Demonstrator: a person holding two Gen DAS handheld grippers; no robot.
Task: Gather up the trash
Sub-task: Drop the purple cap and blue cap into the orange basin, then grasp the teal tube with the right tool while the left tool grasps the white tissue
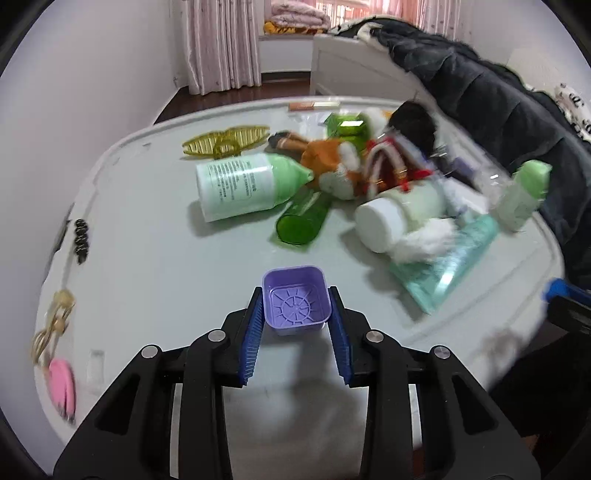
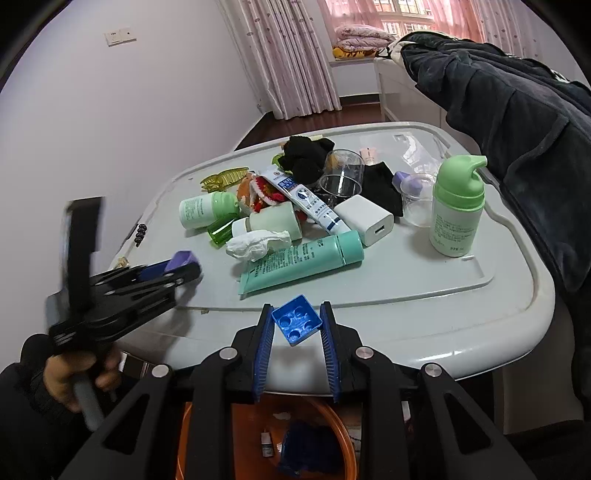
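Left wrist view. Printed text runs down the white-and-green bottle (image 1: pixel 245 188) lying at 11 o'clock of centre, but it is too blurred to read. The grey tabletop (image 1: pixel 155 266) carries a heap of clutter: a green transparent cup (image 1: pixel 301 221) on its side, a white jar (image 1: pixel 391 218), a teal tube (image 1: pixel 450 266), a plush toy (image 1: pixel 332 162) and a yellow hair clip (image 1: pixel 225 142) at 12 o'clock. Pink curtains (image 1: pixel 221 44) hang behind. The left gripper (image 1: pixel 295 314) points down at the table and is clamped on a purple square cup (image 1: pixel 295 297), both blue pads against its side walls.

Right wrist view. The white tube (image 2: pixel 306 201) bears a blue label with small characters, not legible; the teal tube (image 2: pixel 295 262) and the upright pump bottle (image 2: pixel 458 206) at 2 o'clock also carry unreadable print. A white charger (image 2: pixel 369 218), a clear glass (image 2: pixel 341 177) and crumpled tissue (image 2: pixel 258 243) lie on the grey tabletop (image 2: pixel 406 295). A wall switch plate (image 2: pixel 120 36) sits at 11 o'clock; a dark jacket (image 2: pixel 517 110) hangs at right. An orange basin (image 2: pixel 332 424) stands below the table edge. The right gripper (image 2: pixel 296 325) grips a blue square tray (image 2: pixel 295 319) at the table's near edge, above that basin. At 9 o'clock a hand (image 2: pixel 77 373) holds the left gripper's handle, the purple cup between its fingers.
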